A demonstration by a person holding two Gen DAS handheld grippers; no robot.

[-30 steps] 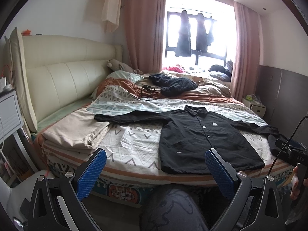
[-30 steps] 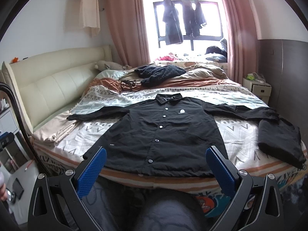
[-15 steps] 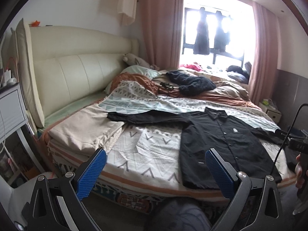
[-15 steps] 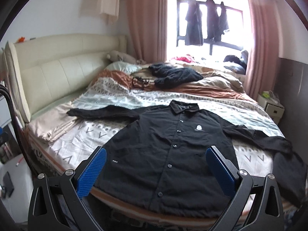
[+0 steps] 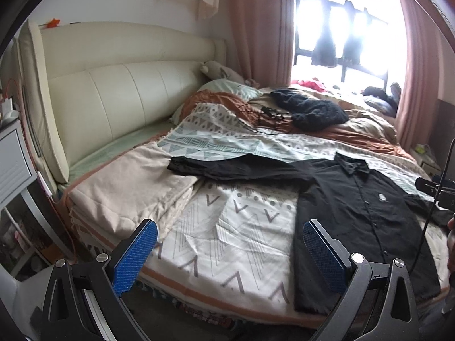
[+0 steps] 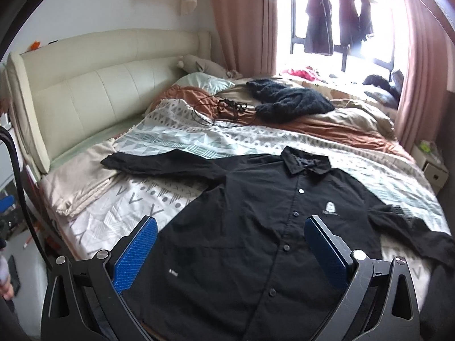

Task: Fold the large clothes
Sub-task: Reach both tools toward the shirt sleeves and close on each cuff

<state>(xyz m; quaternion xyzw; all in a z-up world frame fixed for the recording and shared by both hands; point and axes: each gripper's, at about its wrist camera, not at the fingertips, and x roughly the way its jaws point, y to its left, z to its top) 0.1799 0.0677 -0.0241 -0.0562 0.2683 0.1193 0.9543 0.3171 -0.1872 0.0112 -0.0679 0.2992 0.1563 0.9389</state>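
Note:
A black button-up shirt [image 6: 256, 227] lies flat, front up, on the patterned bedspread [image 5: 227, 227], collar toward the window and both sleeves spread out. Its left sleeve [image 5: 221, 167] reaches onto a folded beige blanket [image 5: 128, 187]. In the left wrist view the shirt [image 5: 364, 227] is off to the right. My left gripper [image 5: 227, 255] is open above the bedspread near the bed's front edge, holding nothing. My right gripper [image 6: 230, 253] is open over the shirt's lower front, apart from it. The right gripper's body [image 5: 438, 190] shows at the left view's right edge.
A dark knit garment [image 6: 290, 102] and a tangle of black cable [image 6: 224, 108] lie farther back on the bed. A cream padded headboard [image 5: 128, 91] runs along the left. A white bedside cabinet [image 5: 14, 164] stands at left, another nightstand [image 6: 432, 167] at right.
Both grippers have moved forward and closer to the bed, the left one swinging leftward. The shirt now looms larger under the right gripper. Both stay open and the shirt has not moved.

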